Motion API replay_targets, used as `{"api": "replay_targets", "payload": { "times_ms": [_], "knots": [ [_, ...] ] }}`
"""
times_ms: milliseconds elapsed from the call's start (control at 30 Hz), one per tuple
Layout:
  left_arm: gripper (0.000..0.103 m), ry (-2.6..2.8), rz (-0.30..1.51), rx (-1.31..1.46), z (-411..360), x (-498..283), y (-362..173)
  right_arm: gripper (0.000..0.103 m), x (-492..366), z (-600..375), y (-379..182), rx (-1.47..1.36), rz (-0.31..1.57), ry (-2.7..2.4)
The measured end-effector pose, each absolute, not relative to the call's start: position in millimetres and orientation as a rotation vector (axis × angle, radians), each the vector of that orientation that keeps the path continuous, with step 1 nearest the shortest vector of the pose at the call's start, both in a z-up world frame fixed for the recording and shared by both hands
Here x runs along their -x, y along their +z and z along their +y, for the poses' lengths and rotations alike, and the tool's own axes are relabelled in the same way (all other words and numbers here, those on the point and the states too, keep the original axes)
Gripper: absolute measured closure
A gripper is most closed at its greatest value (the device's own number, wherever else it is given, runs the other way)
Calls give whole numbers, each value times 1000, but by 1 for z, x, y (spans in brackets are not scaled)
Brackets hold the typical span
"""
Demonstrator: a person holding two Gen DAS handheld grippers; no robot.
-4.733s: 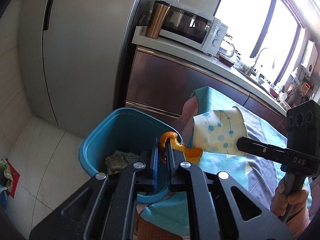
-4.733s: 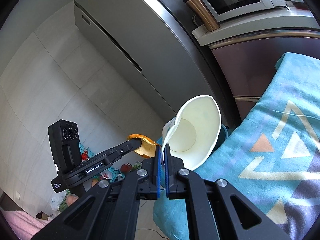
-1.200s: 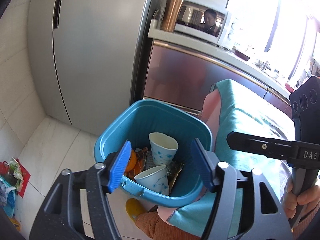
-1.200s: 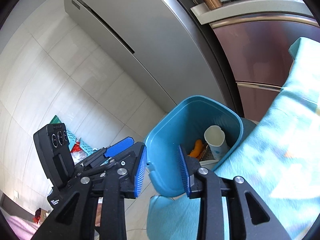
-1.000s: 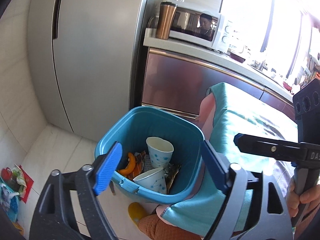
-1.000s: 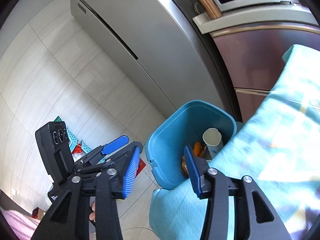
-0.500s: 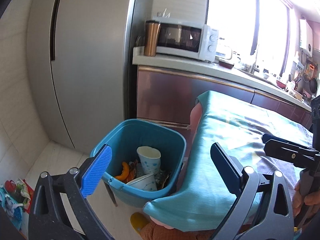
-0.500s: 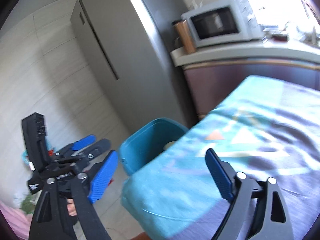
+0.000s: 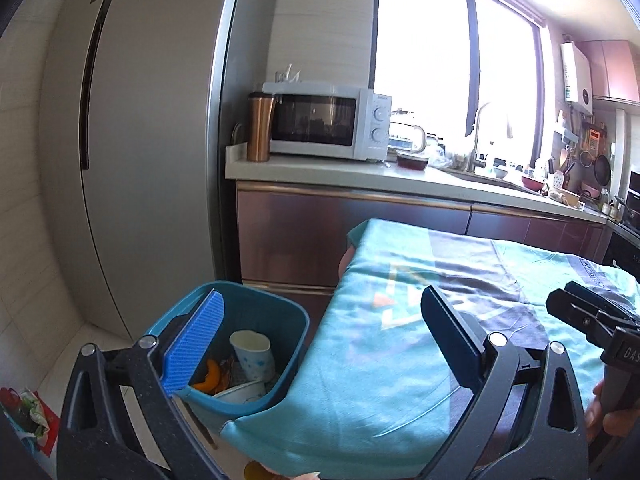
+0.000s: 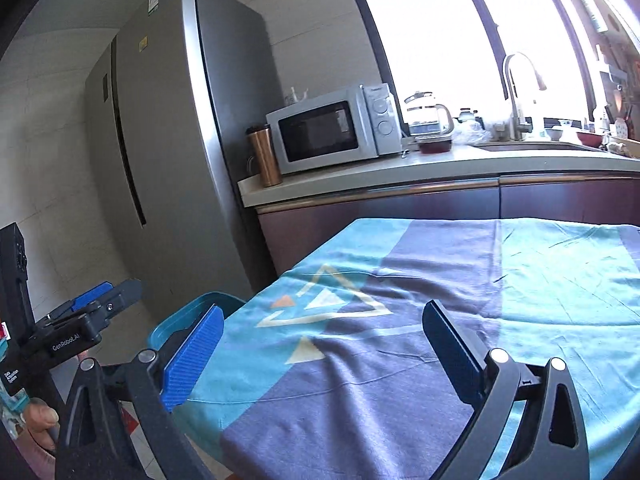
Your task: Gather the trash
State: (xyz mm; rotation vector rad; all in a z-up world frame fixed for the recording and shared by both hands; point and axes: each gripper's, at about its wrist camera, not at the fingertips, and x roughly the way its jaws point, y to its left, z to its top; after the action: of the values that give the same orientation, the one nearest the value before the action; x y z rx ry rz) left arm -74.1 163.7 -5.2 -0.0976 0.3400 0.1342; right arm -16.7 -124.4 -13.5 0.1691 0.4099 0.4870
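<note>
A blue bin (image 9: 294, 322) stands on the floor at the table's left end; its rim also shows in the right wrist view (image 10: 218, 299). Inside it are a dotted paper cup (image 9: 252, 354), a second cup (image 9: 240, 394) and orange peel (image 9: 210, 374). My left gripper (image 9: 320, 344) is open and empty, above the bin and the table's edge. My right gripper (image 10: 320, 344) is open and empty, above the tablecloth (image 10: 440, 300). In the left wrist view the right gripper shows at the right edge (image 9: 588, 312). In the right wrist view the left gripper shows at the left (image 10: 104, 294).
The table carries a teal and purple cloth (image 9: 420, 320). Behind it is a counter (image 9: 400, 178) with a microwave (image 9: 324, 126), a copper tumbler (image 9: 260, 128), a kettle and a sink. A grey fridge (image 9: 132, 160) stands behind the bin. Bags lie on the floor at the left (image 9: 24, 412).
Both grippers let go of the peel and the cup, which now lie in the bin. Both have opened wide, pulled back and risen, turning toward the table.
</note>
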Motion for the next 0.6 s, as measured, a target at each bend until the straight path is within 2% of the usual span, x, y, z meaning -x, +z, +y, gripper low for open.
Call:
{"api": "replay_targets", "payload": {
  "times_ms": [600],
  "knots": [
    [6, 101, 288, 57, 122, 73, 1, 7, 57, -161, -11, -104, 292, 301]
  ]
}}
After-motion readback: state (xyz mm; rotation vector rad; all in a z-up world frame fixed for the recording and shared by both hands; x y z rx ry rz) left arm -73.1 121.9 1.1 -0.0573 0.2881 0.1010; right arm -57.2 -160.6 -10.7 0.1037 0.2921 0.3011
